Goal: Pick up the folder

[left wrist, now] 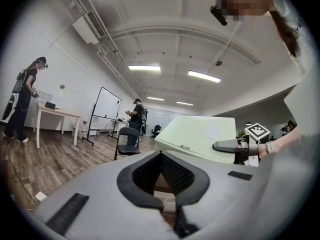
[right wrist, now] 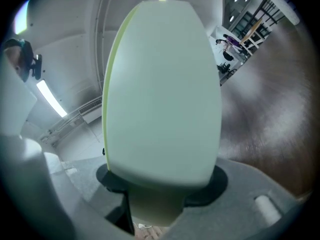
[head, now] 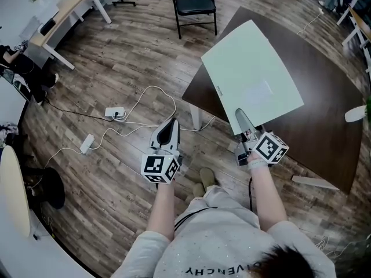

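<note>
One pale green folder (head: pixel 252 77) juts past the table's (head: pixel 324 126) left corner, with open floor left of the table (a chair (head: pixel 195 4) stands beyond). Right gripper (head: pixel 242 120) clamps the folder's near edge, roughly level. Left gripper (head: pixel 169 129) hangs left of the table, jaws together, empty.

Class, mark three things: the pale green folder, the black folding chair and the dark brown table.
pale green folder (head: pixel 250 74), head view, middle of its cover.
black folding chair (head: pixel 195 4), head view, its seat.
dark brown table (head: pixel 324 133), head view, bare top near the right edge.
</note>
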